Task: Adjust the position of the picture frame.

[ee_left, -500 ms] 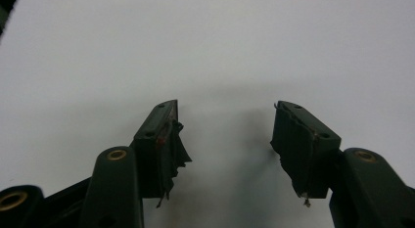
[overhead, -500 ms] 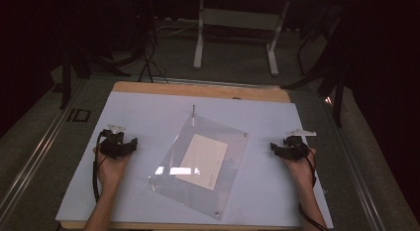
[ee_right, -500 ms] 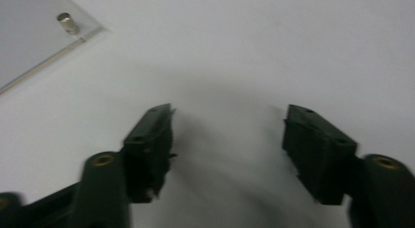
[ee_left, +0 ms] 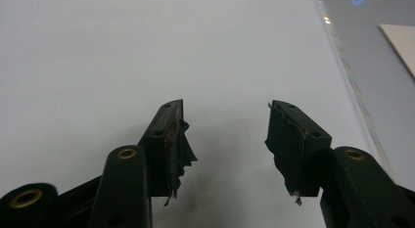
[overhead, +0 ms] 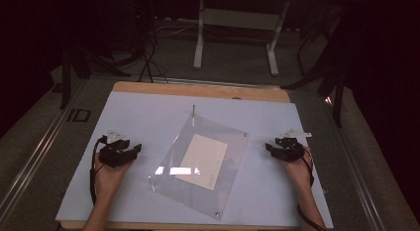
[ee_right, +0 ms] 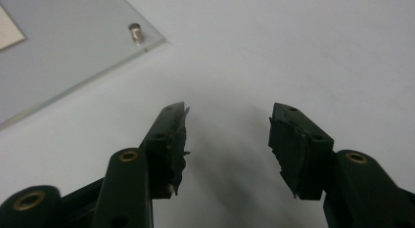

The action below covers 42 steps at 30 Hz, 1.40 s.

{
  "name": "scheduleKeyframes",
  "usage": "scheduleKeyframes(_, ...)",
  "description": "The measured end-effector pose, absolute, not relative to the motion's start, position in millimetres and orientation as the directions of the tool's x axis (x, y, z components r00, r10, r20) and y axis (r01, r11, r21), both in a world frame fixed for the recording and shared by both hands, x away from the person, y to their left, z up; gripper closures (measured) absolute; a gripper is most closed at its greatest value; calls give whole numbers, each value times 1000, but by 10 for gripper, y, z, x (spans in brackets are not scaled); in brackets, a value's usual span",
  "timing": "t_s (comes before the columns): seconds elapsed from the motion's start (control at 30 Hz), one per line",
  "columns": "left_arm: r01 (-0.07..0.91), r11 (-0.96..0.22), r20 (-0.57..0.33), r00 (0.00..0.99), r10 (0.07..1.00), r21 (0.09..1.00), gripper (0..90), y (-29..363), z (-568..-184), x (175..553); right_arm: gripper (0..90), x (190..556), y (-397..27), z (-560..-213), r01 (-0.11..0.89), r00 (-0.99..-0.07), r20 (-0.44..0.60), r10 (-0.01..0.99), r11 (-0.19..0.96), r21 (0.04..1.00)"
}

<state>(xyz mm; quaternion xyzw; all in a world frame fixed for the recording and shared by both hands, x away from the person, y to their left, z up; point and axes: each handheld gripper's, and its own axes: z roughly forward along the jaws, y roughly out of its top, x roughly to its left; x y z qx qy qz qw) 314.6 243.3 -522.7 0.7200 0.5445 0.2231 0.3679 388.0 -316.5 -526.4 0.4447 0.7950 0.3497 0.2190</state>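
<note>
Almost nothing has moved since the earlier frame: the clear acrylic frame (overhead: 200,164) lies in the same skewed spot mid-table, and both hands sit at the same places either side of it. No shift worth logging in the cream card (overhead: 203,161) sandwiched inside it either.

The frame lies flat on the white table (overhead: 148,112), turned like a diamond, with small metal standoff pins at its corners; one pin (ee_right: 135,32) shows close up in the right gripper view. A light glare (overhead: 178,170) sits on the sheet near the card's lower left edge.

Left hand-held gripper (overhead: 130,152) rests on the table just left of the frame, apart from it, jaws spread wide with nothing between them; the left gripper view confirms bare table between the torn black pads (ee_left: 178,147). The frame's edge (ee_left: 350,76) runs off to its right.

Right hand-held gripper (overhead: 275,148) mirrors this on the frame's right side, jaws wide and empty, pads (ee_right: 288,145) over bare table, near the frame's corner but not touching.

Judgement: this is probably the ready pose before any handling, the frame untouched. Whether the plates are fastened tight is too small to tell.
</note>
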Motion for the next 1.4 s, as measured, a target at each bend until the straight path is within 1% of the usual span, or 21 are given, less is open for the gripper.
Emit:
scheduleKeyframes(0.13,602,-174,-63,351,934,779,505,2403,-5204,3070,482,3878,-3122,-5255,548,-522,-45,852,375,748)
scheduleKeyframes(0.3,589,-191,-62,381,922,785,527,2383,-5187,3002,490,3878,-3076,-5235,535,-533,-61,844,392,748)
scheduleKeyframes(0.33,581,-208,-48,394,918,787,530,2372,-5179,2959,496,3878,-3053,-5220,524,-538,-66,840,394,755)
scheduleKeyframes(0.47,567,-224,-29,403,915,793,530,2364,-5157,2866,509,3901,-2993,-5205,512,-546,-70,835,399,761)
scheduleKeyframes(0.7,557,-223,-56,439,897,800,529,2349,-5144,2720,508,3977,-2828,-5171,486,-585,-48,810,398,778)
scheduleKeyframes(0.93,530,-269,-24,481,876,804,520,2300,-5126,2564,526,4074,-2636,-5139,464,-607,-68,792,423,778)
scheduleKeyframes(1.17,527,-286,-28,508,861,800,522,2273,-5156,2505,540,4151,-2477,-5098,446,-629,-76,773,440,780)
scheduleKeyframes(1.4,497,-350,-1,577,816,794,540,2256,-5196,2371,532,4191,-2360,-5083,437,-645,-84,760,456,776)
